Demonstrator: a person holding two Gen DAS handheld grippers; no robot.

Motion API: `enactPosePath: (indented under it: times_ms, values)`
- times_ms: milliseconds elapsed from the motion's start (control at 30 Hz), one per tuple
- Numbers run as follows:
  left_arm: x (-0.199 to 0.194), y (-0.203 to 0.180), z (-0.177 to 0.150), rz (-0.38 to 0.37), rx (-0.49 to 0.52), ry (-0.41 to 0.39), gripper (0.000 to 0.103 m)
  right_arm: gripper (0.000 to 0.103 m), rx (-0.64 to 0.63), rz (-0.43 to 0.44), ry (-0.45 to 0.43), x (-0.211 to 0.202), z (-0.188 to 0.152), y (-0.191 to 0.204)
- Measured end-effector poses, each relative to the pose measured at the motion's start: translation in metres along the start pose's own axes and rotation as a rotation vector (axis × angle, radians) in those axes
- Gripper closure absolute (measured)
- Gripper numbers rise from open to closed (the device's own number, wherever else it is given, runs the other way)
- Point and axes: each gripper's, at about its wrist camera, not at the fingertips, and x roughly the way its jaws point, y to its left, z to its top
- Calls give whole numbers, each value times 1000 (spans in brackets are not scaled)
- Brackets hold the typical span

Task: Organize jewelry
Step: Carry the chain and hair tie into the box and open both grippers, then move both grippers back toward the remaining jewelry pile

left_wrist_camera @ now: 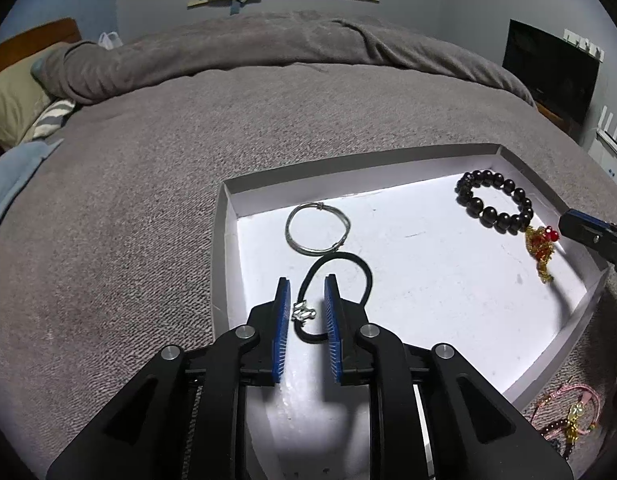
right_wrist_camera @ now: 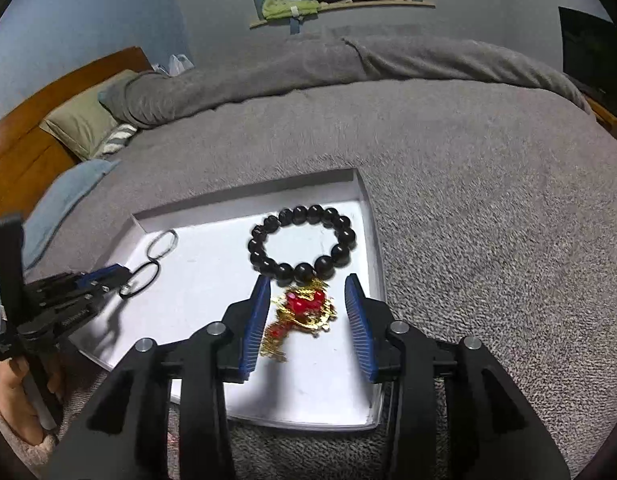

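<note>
A shallow white tray lies on the grey bed. In it are a silver wire bangle, a black cord bracelet with a silver charm, and a black bead bracelet with a red and gold tassel charm. My left gripper is open, and the cord and its silver charm lie between its blue pads without being pressed. In the right wrist view my right gripper is open over the tray. The red and gold charm lies loose between its pads, just below the bead bracelet.
More pink and gold jewelry lies on the blanket off the tray's near right corner. A hand holds the left gripper at the tray's left edge. Pillows and a wooden headboard stand far left.
</note>
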Motion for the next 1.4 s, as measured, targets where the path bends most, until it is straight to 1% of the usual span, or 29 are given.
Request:
enactPosePath:
  times_ms: [67,100,133,167,200,233,267,300,333,400,467,500,533,700,833,967,1100,1200,1400]
  values:
    - [-1,-1,0,1,2,-8,80,57,6,1,-12,-2,1,0]
    - [-3,-1,0,0,0,-18,75,54,13,3,-20,-3,2,-2]
    - [-6,-1,1,0,-2,-31,65,53,18,5,-25,-4,2,-2]
    - [-8,-1,1,2,-4,-41,59,49,24,6,-30,-5,2,-3]
    - [-12,-1,1,1,-6,-62,47,43,32,9,-39,-8,3,-4]
    - [-15,-1,1,0,-7,-76,42,40,37,12,-44,-9,4,-5]
    - [-17,-1,2,2,-6,-87,40,33,42,17,-50,-11,5,-6]
    - [-22,-3,2,8,-5,-104,36,27,45,23,-58,-13,5,-6]
    - [-25,-4,3,10,-6,-119,30,23,48,30,-70,-17,6,-5]
    - [-36,-5,4,10,-12,-166,23,10,50,35,-91,-22,8,-4]
    - [-44,-7,5,18,-19,-203,18,6,52,34,-120,-28,9,-4]
    - [-48,-7,5,27,-24,-222,13,5,55,25,-132,-30,9,-5]
    - [-52,-7,4,38,-31,-243,10,5,59,16,-136,-32,10,-6]
    - [-66,-7,-4,83,-43,-303,9,5,104,-30,-144,-35,9,-14]
    - [-76,-3,-15,87,-60,-328,8,5,136,-46,-147,-39,5,-20]
    - [-82,4,-29,68,-89,-318,7,5,135,-51,-158,-45,0,-19]
    - [-84,5,-44,72,-86,-287,7,5,119,-54,-163,-51,-8,-15]
    - [-89,6,-53,72,-90,-284,7,5,104,-63,-171,-57,-16,-14]
    - [-100,12,-70,14,-138,-292,7,5,67,-87,-191,-70,-38,-14]
